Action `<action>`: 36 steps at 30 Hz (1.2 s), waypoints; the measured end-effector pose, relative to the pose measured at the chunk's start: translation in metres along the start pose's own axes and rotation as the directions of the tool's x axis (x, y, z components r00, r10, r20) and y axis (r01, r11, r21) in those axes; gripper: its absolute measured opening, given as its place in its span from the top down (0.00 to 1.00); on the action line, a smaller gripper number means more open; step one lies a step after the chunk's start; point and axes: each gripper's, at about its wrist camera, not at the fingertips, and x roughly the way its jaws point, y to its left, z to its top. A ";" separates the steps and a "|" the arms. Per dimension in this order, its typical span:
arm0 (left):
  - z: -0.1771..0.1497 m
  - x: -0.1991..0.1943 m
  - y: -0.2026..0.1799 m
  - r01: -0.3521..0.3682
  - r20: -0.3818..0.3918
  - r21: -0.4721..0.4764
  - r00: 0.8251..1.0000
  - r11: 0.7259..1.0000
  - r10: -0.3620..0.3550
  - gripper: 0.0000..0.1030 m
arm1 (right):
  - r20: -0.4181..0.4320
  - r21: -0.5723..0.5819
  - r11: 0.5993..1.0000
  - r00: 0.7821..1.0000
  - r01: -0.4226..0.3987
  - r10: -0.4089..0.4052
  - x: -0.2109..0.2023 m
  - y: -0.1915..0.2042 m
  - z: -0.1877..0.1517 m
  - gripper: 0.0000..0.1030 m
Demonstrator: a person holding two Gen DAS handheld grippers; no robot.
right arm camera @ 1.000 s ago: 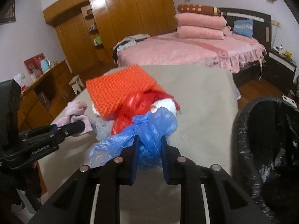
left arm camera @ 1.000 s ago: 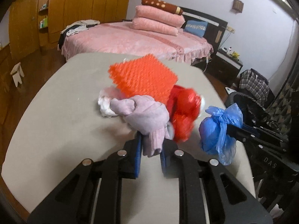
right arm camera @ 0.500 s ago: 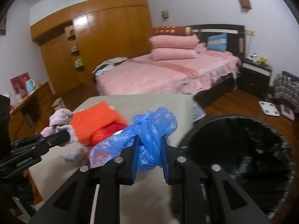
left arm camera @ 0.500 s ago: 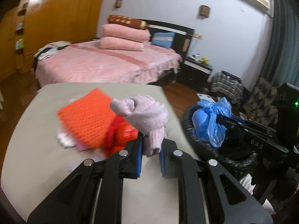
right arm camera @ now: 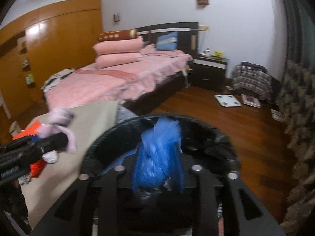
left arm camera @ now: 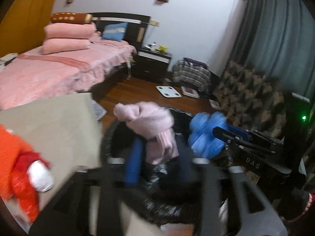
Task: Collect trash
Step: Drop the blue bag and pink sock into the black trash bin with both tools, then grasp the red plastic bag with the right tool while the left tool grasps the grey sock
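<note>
A pale pink knitted cloth and a bright blue plastic bag are seen over a bin lined in glossy black. An orange mesh piece and red plastic are shown on the beige surface. The bed is covered in pink, the floor is reddish-brown wood, and the curtain is grey-blue.

Pink bed, white scale

Beige table: orange mesh, red bag on it.
</note>
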 end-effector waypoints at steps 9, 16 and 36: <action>-0.040 -0.052 0.061 -0.217 -0.001 -0.056 0.976 0.974 0.218 0.30 | 0.037 -0.045 0.997 0.998 -0.057 0.059 0.000 0.037 -0.001 0.10; -0.078 -0.134 0.135 -0.499 -0.009 -0.143 0.864 0.854 0.504 0.29 | 0.011 -0.130 0.955 0.963 -0.266 0.269 0.007 0.142 -0.013 0.08; -0.140 -0.134 0.211 -0.538 -0.199 -0.279 0.843 0.796 0.500 0.32 | -0.111 -0.289 0.909 0.953 -0.301 0.281 0.044 0.246 -0.071 0.08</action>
